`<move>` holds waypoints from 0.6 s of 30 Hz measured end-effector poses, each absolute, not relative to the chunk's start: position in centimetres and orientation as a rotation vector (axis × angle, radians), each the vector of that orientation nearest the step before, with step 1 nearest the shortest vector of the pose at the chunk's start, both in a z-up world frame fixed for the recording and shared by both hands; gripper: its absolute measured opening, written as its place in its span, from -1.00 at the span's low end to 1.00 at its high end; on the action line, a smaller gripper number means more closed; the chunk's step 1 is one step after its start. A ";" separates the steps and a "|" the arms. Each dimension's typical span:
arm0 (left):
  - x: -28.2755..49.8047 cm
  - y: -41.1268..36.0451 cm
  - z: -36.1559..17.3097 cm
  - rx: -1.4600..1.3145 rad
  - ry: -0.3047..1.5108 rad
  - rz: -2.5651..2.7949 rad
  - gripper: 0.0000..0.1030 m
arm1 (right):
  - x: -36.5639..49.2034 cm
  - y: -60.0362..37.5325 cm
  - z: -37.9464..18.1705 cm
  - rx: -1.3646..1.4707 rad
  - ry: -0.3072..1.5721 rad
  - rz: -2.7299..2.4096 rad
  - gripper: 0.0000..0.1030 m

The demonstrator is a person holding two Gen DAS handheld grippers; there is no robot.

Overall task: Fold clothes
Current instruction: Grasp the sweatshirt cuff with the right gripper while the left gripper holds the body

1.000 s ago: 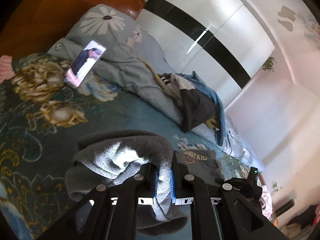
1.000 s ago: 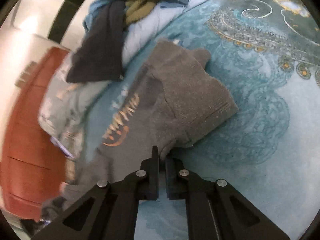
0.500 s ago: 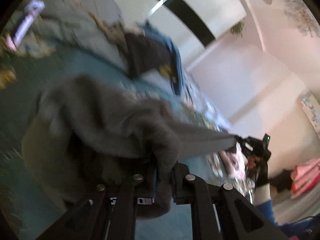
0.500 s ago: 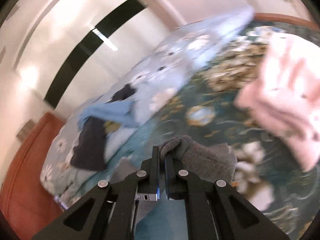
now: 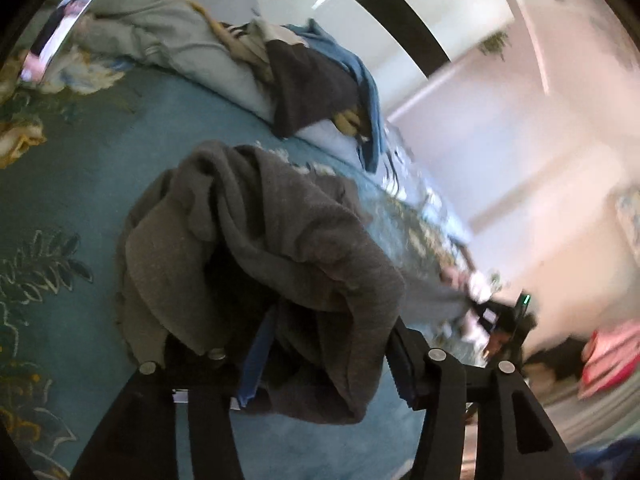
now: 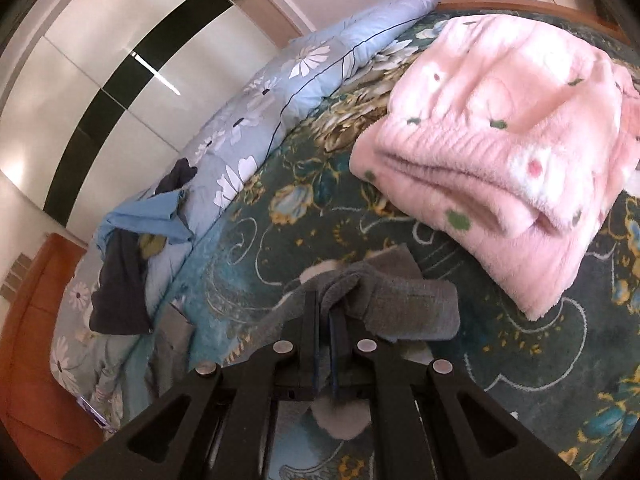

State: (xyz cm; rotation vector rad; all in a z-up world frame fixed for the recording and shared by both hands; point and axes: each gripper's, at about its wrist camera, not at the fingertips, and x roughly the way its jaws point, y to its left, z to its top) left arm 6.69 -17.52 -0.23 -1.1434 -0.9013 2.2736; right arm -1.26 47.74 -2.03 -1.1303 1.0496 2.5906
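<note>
Release of the grey garment (image 5: 256, 264) is what has just happened on the left: the jaws of the left gripper (image 5: 324, 364) have just been opening, and they now stand spread, with cloth draped loosely between and over them rather than clamped. A second ago the same fold was pinched tight there. The garment is seen bunched in a heap on the teal bedspread (image 5: 80, 208), short of the dark pile of clothes (image 5: 312, 92) on the blue quilt. This is judged to mean that one end of a fold has been laid down.

On the right, the right gripper (image 6: 325, 312) is pressed together on the garment's other edge, which is held just above the bedspread, near the folded pink blanket (image 6: 512, 152). Both grippers are angled downward toward the bedspread.
</note>
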 end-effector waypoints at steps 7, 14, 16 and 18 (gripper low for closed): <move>6.6 -20.3 0.6 -1.117 -1.048 2.184 0.16 | -0.8 47.8 -2.2 -1.153 1.025 2.603 -0.92; 6.1 -22.3 1.3 -1.191 -0.954 2.462 0.43 | -1.3 46.9 -2.7 -1.193 0.991 2.604 -0.92; 4.7 -22.0 0.2 -1.240 -0.965 2.474 0.43 | -1.4 46.5 -2.6 -1.199 0.979 2.615 -0.92; 3.3 -21.5 -1.1 -1.294 -0.990 2.460 0.43 | -1.3 46.3 -2.1 -1.199 0.951 2.630 -0.92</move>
